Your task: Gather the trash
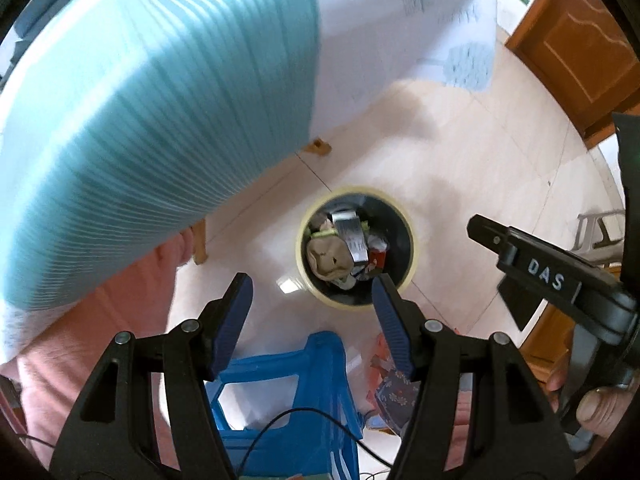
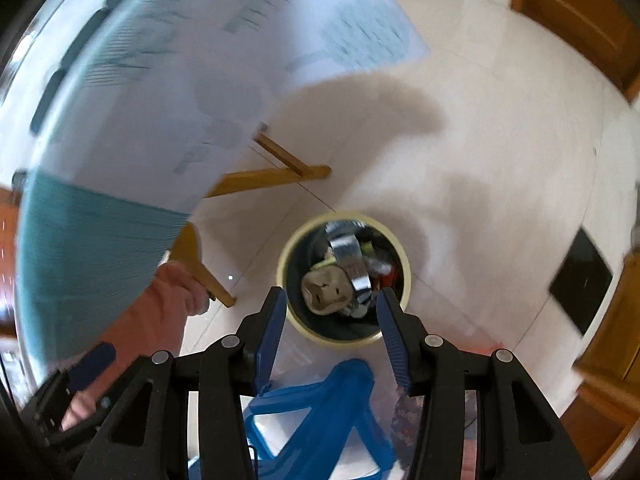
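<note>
Trash bin (image 1: 402,236) on the pale tiled floor (image 1: 460,152), beside the cloth-covered table (image 1: 160,100).
Round, dark inside, cream-rimmed, holding crumpled brown paper (image 1: 328,256) and silvery wrappers (image 1: 352,236); left gripper (image 1: 312,312) and right gripper (image 2: 332,320) hang above, jaws apart, empty.

Two black plastic grippers are being shown, the left gripper (image 1: 312,312) and the right gripper (image 2: 332,320), each fitted with ribbed blue finger pads (image 1: 232,324) and round silver screws (image 1: 432,325). White "DAS" lettering (image 1: 546,275) is being displayed on the right one. A pink sleeve (image 2: 160,312) is being worn.
</note>
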### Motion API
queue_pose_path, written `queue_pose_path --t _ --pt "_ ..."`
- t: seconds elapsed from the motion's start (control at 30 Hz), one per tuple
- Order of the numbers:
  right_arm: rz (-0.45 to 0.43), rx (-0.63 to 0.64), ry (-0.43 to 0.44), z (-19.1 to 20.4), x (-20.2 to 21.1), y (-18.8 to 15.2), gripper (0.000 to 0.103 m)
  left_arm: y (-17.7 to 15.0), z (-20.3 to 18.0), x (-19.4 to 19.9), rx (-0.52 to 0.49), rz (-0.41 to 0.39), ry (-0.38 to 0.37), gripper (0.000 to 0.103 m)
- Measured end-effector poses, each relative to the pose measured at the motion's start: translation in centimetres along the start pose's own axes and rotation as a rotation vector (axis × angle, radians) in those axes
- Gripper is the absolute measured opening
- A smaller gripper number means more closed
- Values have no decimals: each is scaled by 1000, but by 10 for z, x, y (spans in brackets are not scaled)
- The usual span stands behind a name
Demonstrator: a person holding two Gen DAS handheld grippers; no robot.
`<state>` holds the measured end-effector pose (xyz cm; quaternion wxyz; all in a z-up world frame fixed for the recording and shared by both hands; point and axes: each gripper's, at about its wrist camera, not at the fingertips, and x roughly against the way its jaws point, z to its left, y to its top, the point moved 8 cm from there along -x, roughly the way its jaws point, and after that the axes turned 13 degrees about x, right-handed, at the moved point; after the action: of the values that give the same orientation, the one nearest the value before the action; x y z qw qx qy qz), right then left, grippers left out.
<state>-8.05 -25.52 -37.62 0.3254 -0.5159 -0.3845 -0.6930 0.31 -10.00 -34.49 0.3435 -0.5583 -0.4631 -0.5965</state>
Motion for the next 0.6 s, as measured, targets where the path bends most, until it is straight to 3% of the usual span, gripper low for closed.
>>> queue_pose_path --t 0.17,0.33,0.47,0.6 --pt "-75 150 8 33 45 17 49 14 16 44 0 -88 29 59" --pt "-224 252 71 65 101 37 51 27 27 98 7 -213 28 59" --pt "-356 320 120 89 147 50 56 38 38 140 73 -347 44 59" --pt "-447 391 116 104 179 56 58 42 46 169 160 -445 70 59"
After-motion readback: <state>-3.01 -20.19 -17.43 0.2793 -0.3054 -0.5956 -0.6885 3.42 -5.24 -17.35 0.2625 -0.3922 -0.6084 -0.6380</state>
